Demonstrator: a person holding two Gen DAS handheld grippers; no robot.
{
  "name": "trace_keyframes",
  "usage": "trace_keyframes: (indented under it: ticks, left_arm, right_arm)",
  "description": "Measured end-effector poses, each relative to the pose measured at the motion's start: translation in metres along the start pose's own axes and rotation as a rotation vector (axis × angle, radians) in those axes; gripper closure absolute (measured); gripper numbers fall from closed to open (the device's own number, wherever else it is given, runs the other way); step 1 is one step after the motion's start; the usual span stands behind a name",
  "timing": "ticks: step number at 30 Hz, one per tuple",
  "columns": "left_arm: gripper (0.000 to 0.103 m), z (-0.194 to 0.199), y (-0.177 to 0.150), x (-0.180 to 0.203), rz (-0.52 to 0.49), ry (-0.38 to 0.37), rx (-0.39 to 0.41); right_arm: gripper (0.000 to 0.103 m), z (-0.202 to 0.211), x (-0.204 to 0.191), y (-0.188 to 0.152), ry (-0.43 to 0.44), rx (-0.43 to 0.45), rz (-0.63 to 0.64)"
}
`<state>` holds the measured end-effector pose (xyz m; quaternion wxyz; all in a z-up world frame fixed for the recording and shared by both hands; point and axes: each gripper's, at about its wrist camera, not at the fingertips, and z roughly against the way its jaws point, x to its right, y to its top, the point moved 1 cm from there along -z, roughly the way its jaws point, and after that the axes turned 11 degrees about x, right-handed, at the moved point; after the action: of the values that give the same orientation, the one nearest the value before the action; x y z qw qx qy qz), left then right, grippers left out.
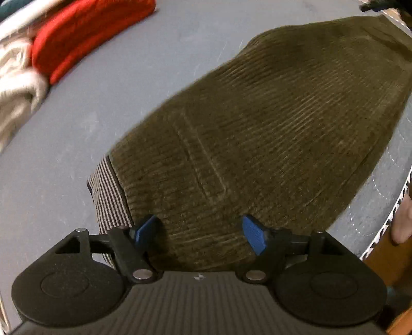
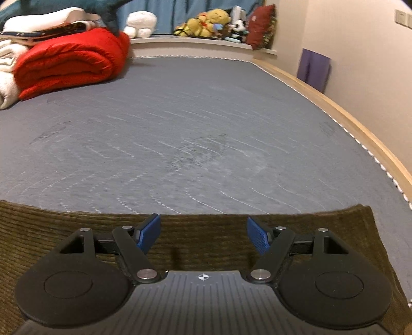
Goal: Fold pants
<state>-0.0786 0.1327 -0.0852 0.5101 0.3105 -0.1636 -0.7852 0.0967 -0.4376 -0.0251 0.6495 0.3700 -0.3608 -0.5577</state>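
Observation:
Olive-green corduroy pants lie flat on the grey bed, stretching away to the upper right, with a striped lining showing at the near left edge. My left gripper is open just above the near end of the pants, holding nothing. In the right wrist view the pants form a band across the bottom. My right gripper is open over that band near its far edge, holding nothing.
A folded red blanket and white bedding lie at the bed's far left; the red blanket also shows in the left wrist view. Stuffed toys sit on a ledge behind. The wooden bed frame runs along the right.

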Motion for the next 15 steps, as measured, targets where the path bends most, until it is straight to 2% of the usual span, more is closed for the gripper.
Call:
trace_keyframes:
  ticks: [2,5,8,10,12,14,15]
  left_arm:
    - [0.024,0.013,0.009,-0.005,0.042,0.013,0.042]
    - [0.022,0.038,0.021,-0.006,0.082,0.009,0.175]
    - [0.022,0.031,0.035,-0.009,0.143,0.013,0.216]
    - [0.023,0.009,0.036,-0.015,0.183,0.019,0.171]
    - [0.032,-0.028,0.029,-0.026,0.249,0.023,0.020]
    - [0.032,-0.034,0.030,-0.032,0.264,0.003,-0.001]
    - [0.042,-0.029,0.036,-0.036,0.289,0.015,-0.003]
  right_arm:
    - [0.027,0.000,0.007,0.003,-0.004,0.007,-0.031]
    - [0.025,0.001,0.017,0.005,-0.016,0.022,-0.062]
    - [0.023,-0.001,0.026,0.006,-0.042,0.024,-0.097]
    - [0.023,-0.002,0.030,0.004,-0.054,0.015,-0.123]
    - [0.023,-0.001,0.036,0.003,-0.062,0.014,-0.144]
    - [0.023,0.003,0.042,0.003,-0.073,0.024,-0.161]
    - [0.023,0.005,0.045,0.004,-0.078,0.033,-0.169]
